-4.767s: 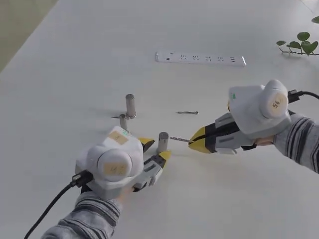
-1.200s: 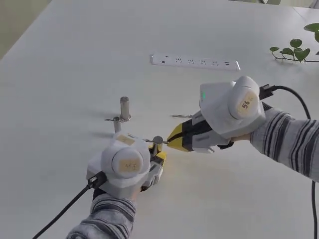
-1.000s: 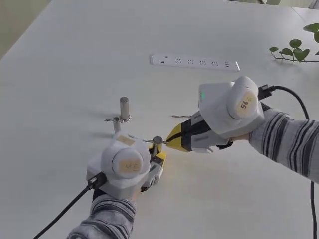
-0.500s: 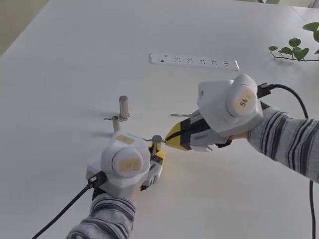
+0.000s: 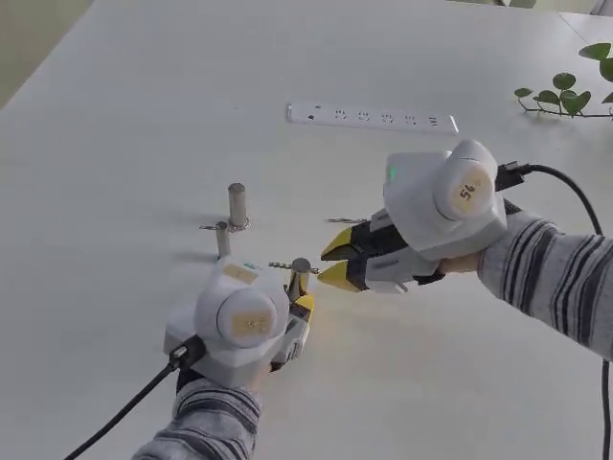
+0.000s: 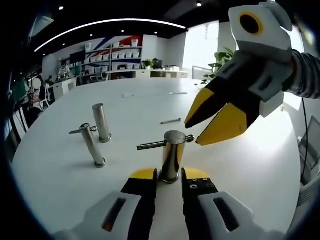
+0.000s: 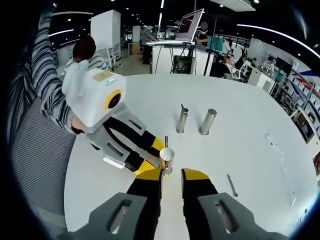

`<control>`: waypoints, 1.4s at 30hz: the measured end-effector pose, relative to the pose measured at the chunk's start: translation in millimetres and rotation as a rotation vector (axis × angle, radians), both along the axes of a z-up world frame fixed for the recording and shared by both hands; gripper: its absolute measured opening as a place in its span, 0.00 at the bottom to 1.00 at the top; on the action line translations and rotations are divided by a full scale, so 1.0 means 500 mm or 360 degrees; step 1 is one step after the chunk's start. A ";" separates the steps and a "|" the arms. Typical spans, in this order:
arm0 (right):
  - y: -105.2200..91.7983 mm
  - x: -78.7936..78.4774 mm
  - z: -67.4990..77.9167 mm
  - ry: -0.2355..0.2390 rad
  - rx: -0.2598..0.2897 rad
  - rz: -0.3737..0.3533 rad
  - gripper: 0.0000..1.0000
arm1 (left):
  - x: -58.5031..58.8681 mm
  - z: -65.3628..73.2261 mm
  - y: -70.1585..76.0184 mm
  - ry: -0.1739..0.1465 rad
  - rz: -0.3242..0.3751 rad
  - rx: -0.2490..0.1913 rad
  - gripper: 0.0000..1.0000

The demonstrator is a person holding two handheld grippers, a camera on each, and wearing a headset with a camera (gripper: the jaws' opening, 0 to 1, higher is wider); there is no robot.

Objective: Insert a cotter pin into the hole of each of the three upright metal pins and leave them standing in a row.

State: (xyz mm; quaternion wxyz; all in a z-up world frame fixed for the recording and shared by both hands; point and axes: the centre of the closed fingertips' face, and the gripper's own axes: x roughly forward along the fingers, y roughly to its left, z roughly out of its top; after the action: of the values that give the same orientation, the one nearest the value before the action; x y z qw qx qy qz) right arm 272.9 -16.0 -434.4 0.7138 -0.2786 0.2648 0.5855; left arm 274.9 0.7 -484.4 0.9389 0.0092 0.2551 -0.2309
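white worktop (image 5: 115, 115) in an open office, with a power strip (image 5: 372, 119) at the far side and a plant sprig (image 5: 565, 91) at the corner. three metal pins stand upright on it.

the near pin (image 5: 300, 277) sits between the jaws of the left gripper (image 6: 170, 176), which are closed on its lower part. a cotter pin (image 6: 152, 145) runs through the hole near its top, with the looped end poking out toward the right gripper (image 5: 324, 264). that gripper's jaws are parted and hold nothing. their tips are just beside the loop, though i cannot tell whether they touch it.

the middle pin (image 5: 223, 240) carries a second cotter pin (image 5: 212, 227) across its top. the far pin (image 5: 238, 203) looks bare, and a loose cotter pin (image 5: 347, 221) lies flat on the worktop near the right gripper.

so two of three look threaded — one to go. what's left, by my reading: let go of the near pin so it stands alone, pick up the loose cotter pin and thread it through the far pin. the near pin also stands off to one side of the other two, so the row may want straightening.
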 end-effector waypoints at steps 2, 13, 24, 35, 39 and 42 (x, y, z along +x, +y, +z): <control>-0.004 0.001 0.001 0.0007 0.0014 -0.0036 0.14 | 0.000 0.007 -0.003 -0.0027 -0.0002 -0.0008 0.17; -0.022 0.013 0.011 0.0051 0.0118 -0.0229 0.25 | 0.012 0.014 -0.007 -0.0067 -0.0011 -0.0007 0.10; -0.049 0.009 -0.003 0.0084 0.0152 -0.0380 0.23 | 0.015 0.016 -0.006 -0.0132 -0.0069 0.0112 0.09; -0.062 0.031 0.012 0.0073 0.0247 -0.0487 0.18 | 0.039 0.030 0.001 -0.0152 -0.0067 0.0103 0.08; -0.059 0.033 0.014 0.0070 0.0252 -0.0494 0.17 | 0.056 0.038 0.005 -0.0178 -0.0060 0.0121 0.08; -0.059 0.036 0.017 0.0068 0.0257 -0.0504 0.16 | 0.071 0.035 0.011 -0.0178 -0.0043 0.0126 0.08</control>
State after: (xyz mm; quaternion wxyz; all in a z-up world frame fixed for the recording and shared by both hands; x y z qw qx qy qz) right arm 290.7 -45.5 -426.1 0.8112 -0.1627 0.2727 0.4910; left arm 310.4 6.1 -467.1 0.9474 0.0626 0.2109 -0.2324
